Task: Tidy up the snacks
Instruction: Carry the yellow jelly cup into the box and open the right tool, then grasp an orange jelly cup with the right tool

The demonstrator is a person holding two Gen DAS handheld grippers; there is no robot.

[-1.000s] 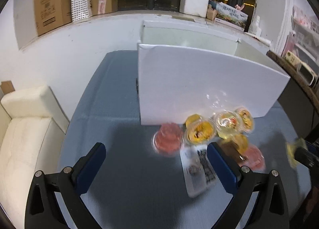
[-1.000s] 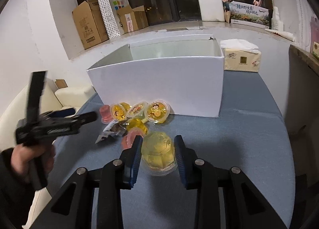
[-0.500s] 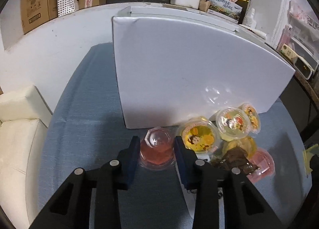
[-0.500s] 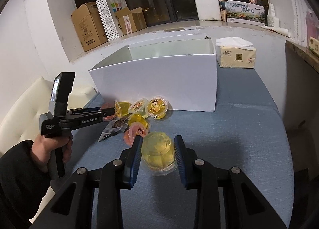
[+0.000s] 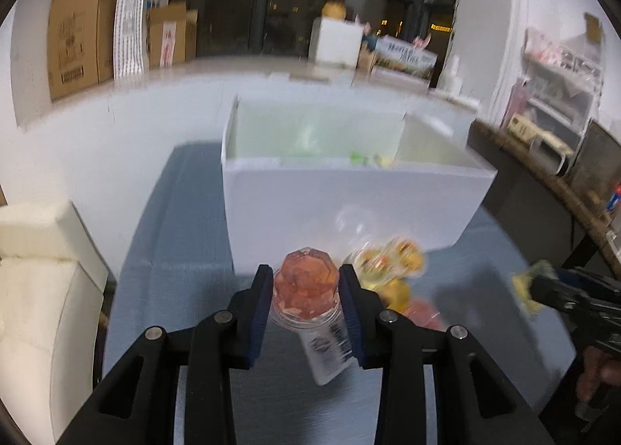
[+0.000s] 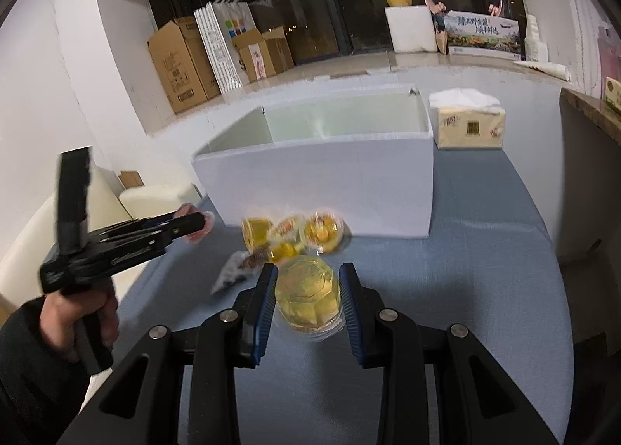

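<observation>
My left gripper [image 5: 306, 299] is shut on a pink jelly cup [image 5: 306, 286] and holds it above the blue table, in front of the open white box [image 5: 349, 208]. My right gripper [image 6: 308, 299] is shut on a yellow jelly cup [image 6: 308, 290], also raised, nearer than the box [image 6: 322, 185]. Several yellow jelly cups [image 6: 306, 233] and a clear wrapped snack packet [image 6: 233, 270] lie against the box's front wall. The packet also shows in the left wrist view [image 5: 328, 348]. The left gripper also shows in the right wrist view [image 6: 194, 224], at the left.
A tissue pack [image 6: 469, 127] stands right of the box. A cream sofa [image 5: 35, 290] is left of the table. Cardboard boxes [image 6: 182, 61] and a paper bag [image 6: 221, 45] sit on the window ledge behind. A dark wooden counter [image 5: 543, 173] lies to the right.
My left gripper closed on the pink jelly cup and lifted it off the table toward the box top. My right gripper rose a little, still holding the yellow cup.
</observation>
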